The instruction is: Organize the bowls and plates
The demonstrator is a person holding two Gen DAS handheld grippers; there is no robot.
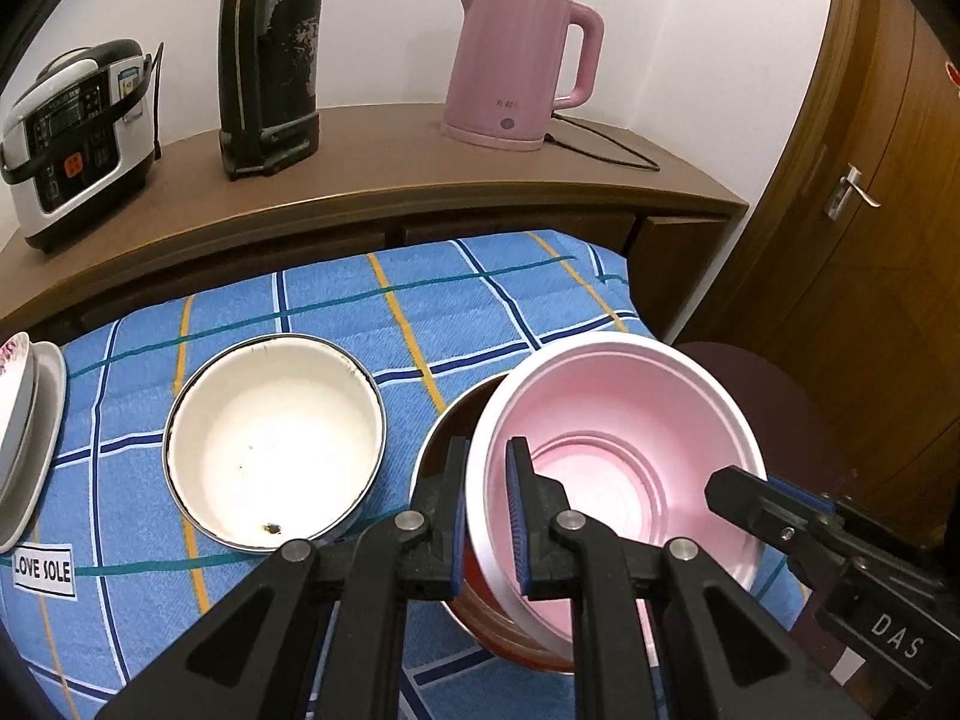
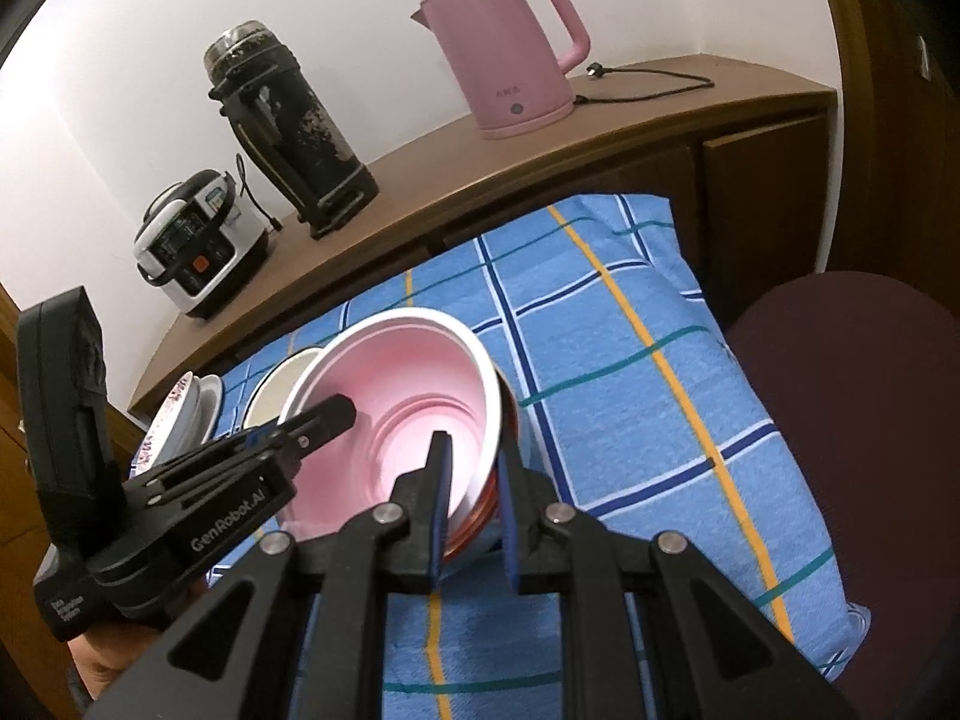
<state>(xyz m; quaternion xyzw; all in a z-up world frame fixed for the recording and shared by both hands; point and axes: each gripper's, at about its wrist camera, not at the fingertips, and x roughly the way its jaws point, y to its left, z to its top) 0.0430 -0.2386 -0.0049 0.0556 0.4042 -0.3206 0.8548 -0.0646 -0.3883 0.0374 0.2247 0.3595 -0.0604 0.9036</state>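
The pink bowl [image 1: 618, 480] sits tilted inside a red-brown bowl [image 1: 444, 426] at lower right of the left wrist view, and both grippers hold its rim from opposite sides. The left gripper [image 1: 487, 516] straddles the near-left rim, fingers narrow, one pad inside the pink wall and one outside it. The right gripper [image 2: 473, 510] has fingers narrow too, one pad inside the pink bowl and the other outside both bowls' walls at lower centre of its view. Both are equally near; the bowl tips up toward the right of the left view, so I judge the next move turns on lowering that side to seat it level.

Counted: one pink bowl, one red-brown bowl, one white enamel bowl [image 1: 273, 444] at centre left, and a small stack of plates [image 1: 30, 432] at the left edge, number unclear.
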